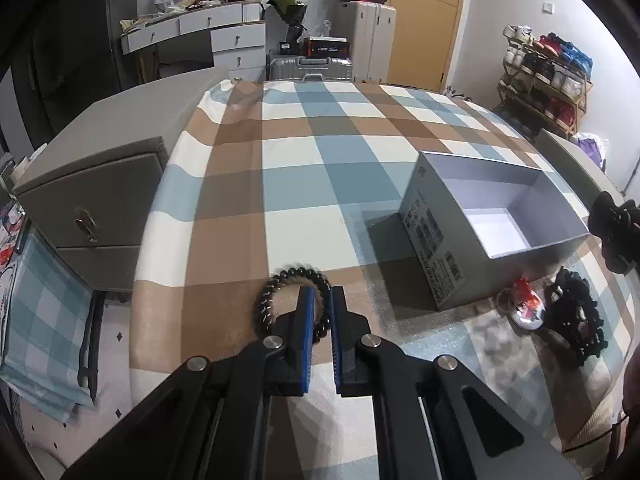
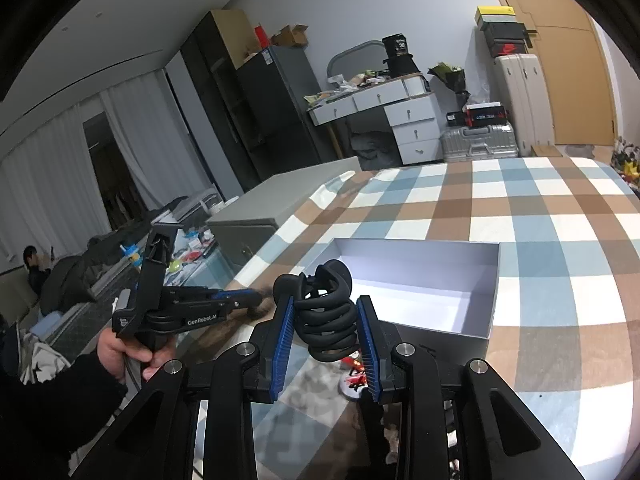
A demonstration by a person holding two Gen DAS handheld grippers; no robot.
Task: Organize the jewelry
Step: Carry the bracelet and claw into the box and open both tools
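Observation:
A black beaded bracelet [image 1: 272, 286] lies on the checked bedspread [image 1: 320, 152]. My left gripper [image 1: 322, 291] is shut on its right side, and beads show between the blue pads. My right gripper [image 2: 324, 300] is shut on a black hair claw clip [image 2: 330, 316], holding it just in front of an open white box [image 2: 416, 256]. The left wrist view has that box [image 1: 432, 232] to the right, with the clip [image 1: 616, 232] at the picture's edge. A hand [image 2: 120, 352] holds the left gripper [image 2: 256, 300] at the left.
A red ornament on a silver disc [image 1: 528, 308] and a pile of black beads [image 1: 576, 316] lie in front of the box. A grey bedside cabinet [image 1: 92, 216] stands left of the bed. A person [image 2: 32, 268] sits far off at the left.

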